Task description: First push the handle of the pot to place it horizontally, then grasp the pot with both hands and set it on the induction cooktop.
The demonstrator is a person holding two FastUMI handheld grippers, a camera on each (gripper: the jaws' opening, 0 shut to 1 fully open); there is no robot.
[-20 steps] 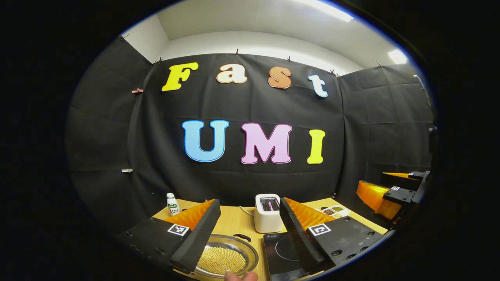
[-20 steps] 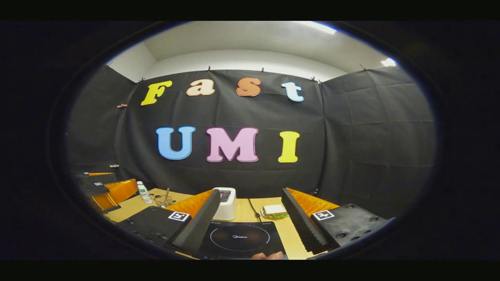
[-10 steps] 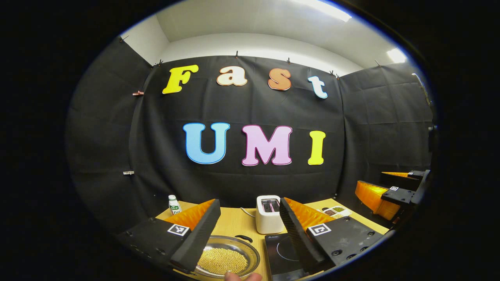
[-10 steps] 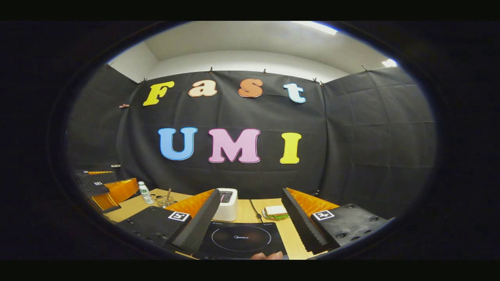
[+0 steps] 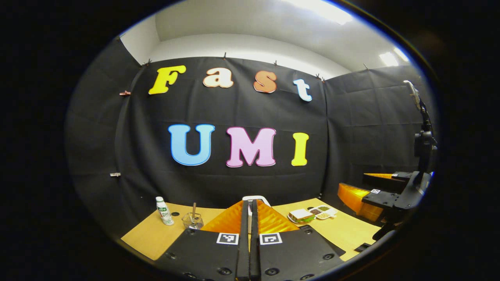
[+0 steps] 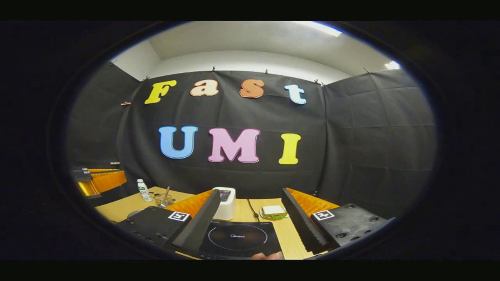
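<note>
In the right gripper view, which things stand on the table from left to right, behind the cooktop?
Bottle → glass holder → toaster → sandwich.

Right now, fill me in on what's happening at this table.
A person holds a gripper in each hand over a wooden table. The left gripper is shut on nothing and points toward the back wall. The right gripper hangs open above the induction cooktop, which is bare. A toaster and a sandwich sit behind it.
</note>
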